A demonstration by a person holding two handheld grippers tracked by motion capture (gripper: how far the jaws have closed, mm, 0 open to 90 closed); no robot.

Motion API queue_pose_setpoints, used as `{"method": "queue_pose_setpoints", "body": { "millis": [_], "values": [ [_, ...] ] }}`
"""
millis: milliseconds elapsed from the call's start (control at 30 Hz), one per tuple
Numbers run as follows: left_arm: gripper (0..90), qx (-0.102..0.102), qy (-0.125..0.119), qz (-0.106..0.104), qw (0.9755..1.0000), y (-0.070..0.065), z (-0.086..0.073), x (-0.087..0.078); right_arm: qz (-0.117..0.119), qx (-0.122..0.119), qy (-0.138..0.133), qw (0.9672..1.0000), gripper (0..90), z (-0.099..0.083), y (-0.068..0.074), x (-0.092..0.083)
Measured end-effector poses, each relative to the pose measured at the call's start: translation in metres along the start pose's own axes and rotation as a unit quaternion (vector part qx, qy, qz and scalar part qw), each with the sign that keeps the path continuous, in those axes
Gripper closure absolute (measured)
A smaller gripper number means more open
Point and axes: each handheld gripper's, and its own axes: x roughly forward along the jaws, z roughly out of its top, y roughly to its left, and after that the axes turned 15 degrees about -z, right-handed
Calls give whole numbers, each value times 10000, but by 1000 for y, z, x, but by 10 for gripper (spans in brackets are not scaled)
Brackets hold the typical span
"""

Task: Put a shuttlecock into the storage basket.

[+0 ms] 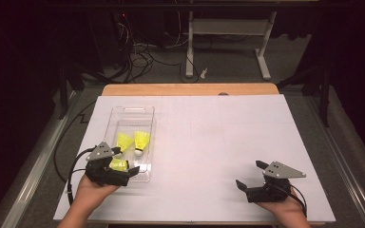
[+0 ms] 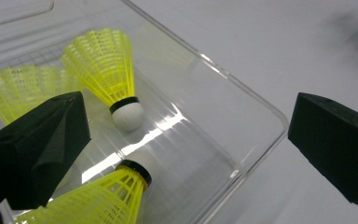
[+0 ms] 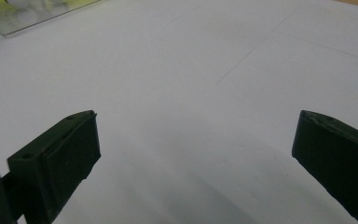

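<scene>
A clear plastic tray (image 1: 145, 114) lies on the left part of the white table and holds three yellow shuttlecocks. Two of them (image 1: 141, 141) (image 1: 124, 140) lie side by side in its middle, and a third (image 1: 118, 165) lies at its near end. My left gripper (image 1: 125, 160) hovers open over the tray's near end. In the left gripper view its gripper (image 2: 189, 135) straddles the tray's corner (image 2: 261, 109), with the nearest shuttlecock (image 2: 98, 198) low between the jaws and another (image 2: 105, 70) beyond. My right gripper (image 1: 250, 174) rests open and empty at the near right.
White paper (image 1: 228, 137) covers the table, with a wooden edge (image 1: 190, 89) at the far side. In the right gripper view, bare white surface (image 3: 191, 70) stretches ahead and the tray's corner (image 3: 28, 14) sits at the top left. Cables and a desk frame stand on the floor beyond.
</scene>
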Motion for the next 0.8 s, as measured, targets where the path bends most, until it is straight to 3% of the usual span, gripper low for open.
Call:
{"method": "queue_pose_setpoints", "body": {
  "millis": [133, 333, 533, 800],
  "values": [
    [3, 232, -277, 72, 9993, -7, -2, -4, -29, 52, -37, 10000, 17, 0, -1, -2],
    [3, 293, -478, -26, 9984, -9, -9, -7, -73, 133, -118, 9998, 17, 0, -2, -4],
    [3, 401, -303, -27, 9987, -10, -10, -2, -88, 219, -228, 9995, 17, 1, -2, -6],
    [3, 420, -327, -38, 9986, -13, -11, -1, -107, 280, -410, 9987, 17, 1, -4, -11]
  ]
}}
